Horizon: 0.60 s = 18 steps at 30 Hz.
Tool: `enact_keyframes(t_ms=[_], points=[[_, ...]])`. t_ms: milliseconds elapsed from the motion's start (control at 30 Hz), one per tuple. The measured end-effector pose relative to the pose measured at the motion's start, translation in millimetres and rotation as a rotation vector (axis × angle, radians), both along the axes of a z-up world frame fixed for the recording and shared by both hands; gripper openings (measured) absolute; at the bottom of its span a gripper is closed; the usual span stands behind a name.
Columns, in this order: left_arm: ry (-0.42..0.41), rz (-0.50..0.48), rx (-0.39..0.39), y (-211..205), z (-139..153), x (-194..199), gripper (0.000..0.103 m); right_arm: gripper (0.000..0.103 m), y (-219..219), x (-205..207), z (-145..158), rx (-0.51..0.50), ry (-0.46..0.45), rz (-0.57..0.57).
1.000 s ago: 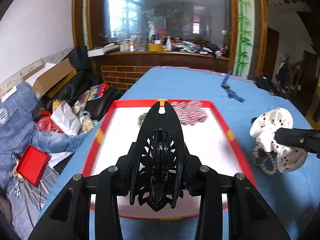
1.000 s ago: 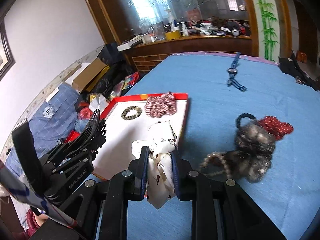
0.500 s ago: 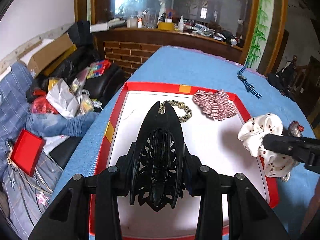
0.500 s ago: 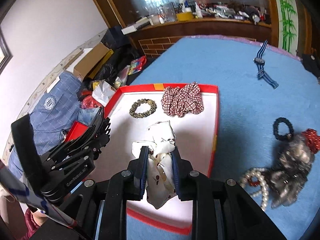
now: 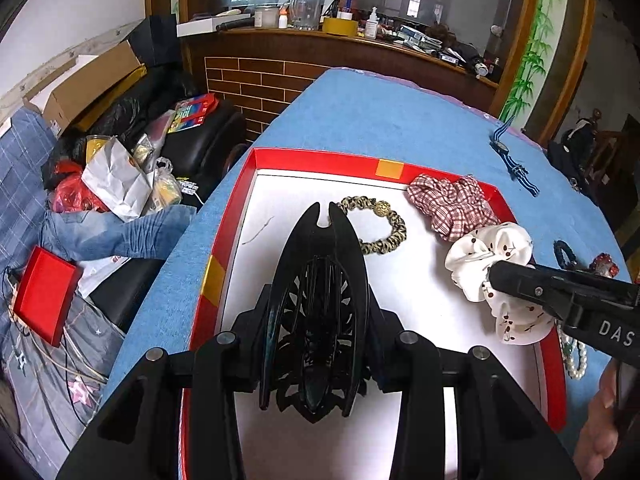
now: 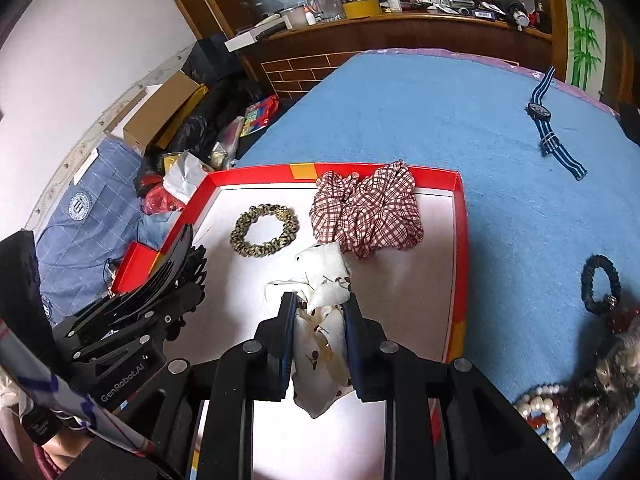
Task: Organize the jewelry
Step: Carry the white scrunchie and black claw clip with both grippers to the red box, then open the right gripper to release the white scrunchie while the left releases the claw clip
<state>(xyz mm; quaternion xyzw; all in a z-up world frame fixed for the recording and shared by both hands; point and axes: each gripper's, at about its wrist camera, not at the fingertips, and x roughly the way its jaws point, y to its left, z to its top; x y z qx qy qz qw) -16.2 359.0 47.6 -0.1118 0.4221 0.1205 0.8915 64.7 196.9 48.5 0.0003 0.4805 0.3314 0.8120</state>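
My left gripper (image 5: 316,320) is shut on a black hair claw clip (image 5: 316,300) and holds it over the white floor of the red-rimmed tray (image 5: 224,240). My right gripper (image 6: 318,312) is shut on a white dotted scrunchie (image 6: 320,320) above the tray (image 6: 460,240); the scrunchie also shows in the left wrist view (image 5: 488,260). In the tray lie a leopard-print hair tie (image 6: 264,230) and a red plaid scrunchie (image 6: 368,212).
On the blue tablecloth (image 6: 500,140) to the right lie a black hair tie (image 6: 600,284), a pearl bracelet (image 6: 544,412), a grey furry piece (image 6: 604,392) and a striped watch (image 6: 548,120). Cluttered bags and boxes (image 5: 112,184) sit beyond the table's left edge.
Both grippers have moved forward and down over the tray with their loads. The white scrunchie has gone from beside the tray to above its floor, near the plaid scrunchie.
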Motion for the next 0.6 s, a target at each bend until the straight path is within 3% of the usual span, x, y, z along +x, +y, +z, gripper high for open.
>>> enact_keyframes(t_ms=[367,433,567,600], points=[[0.025,0.005,-0.022,6,-11,11,0.038,0.031,13,15,-14,-0.018,0.03,-0.012],[0.022,0.01,-0.023,7,-11,12,0.039,0.041,13,15,-15,-0.015,0.035,-0.01],[0.019,0.012,-0.029,9,-11,13,0.039,0.048,12,14,-14,-0.014,0.029,-0.008],[0.019,0.011,-0.029,9,-11,13,0.039,0.053,11,14,-13,-0.011,0.029,-0.008]])
